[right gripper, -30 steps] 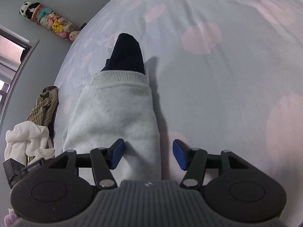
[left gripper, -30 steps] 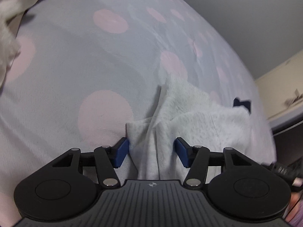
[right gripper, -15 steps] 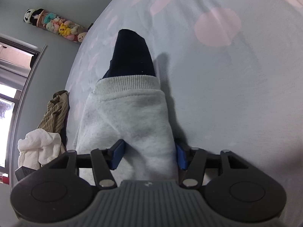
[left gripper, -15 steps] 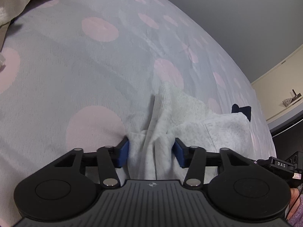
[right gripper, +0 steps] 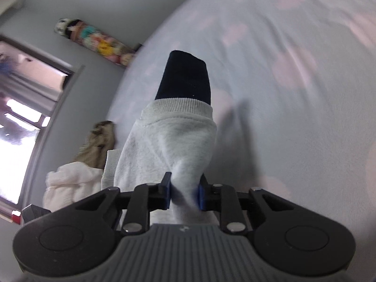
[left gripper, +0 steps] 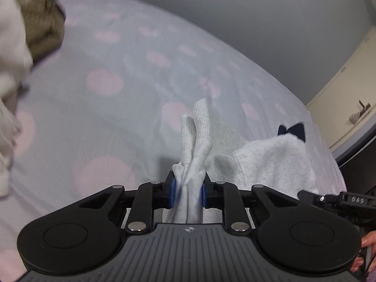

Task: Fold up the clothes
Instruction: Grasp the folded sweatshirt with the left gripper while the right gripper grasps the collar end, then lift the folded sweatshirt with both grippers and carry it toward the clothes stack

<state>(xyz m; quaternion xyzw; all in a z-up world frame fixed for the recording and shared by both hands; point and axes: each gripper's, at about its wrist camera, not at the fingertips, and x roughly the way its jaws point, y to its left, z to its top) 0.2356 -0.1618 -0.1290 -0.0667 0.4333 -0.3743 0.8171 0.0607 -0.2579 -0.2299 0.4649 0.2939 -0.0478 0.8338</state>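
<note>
A light grey sweatshirt [left gripper: 265, 162] with a ribbed hem and a dark navy part [right gripper: 185, 80] is lifted off the bed. My left gripper [left gripper: 188, 191] is shut on a bunched fold of it, ribbed edge sticking up past the fingers. My right gripper [right gripper: 184, 193] is shut on another bunched part of the grey sweatshirt [right gripper: 171, 145], which hangs in front with the navy part beyond. The navy part shows small in the left wrist view [left gripper: 291, 130].
The bed has a pale blue sheet with pink dots [left gripper: 105, 82]. A pile of white and brown clothes [right gripper: 77, 171] lies at the bed's edge, also in the left wrist view [left gripper: 28, 37]. A window [right gripper: 21, 122] and grey wall stand behind.
Both grippers have closed from open onto the grey sweatshirt and lifted it off the bed; both views are raised and tilted up.
</note>
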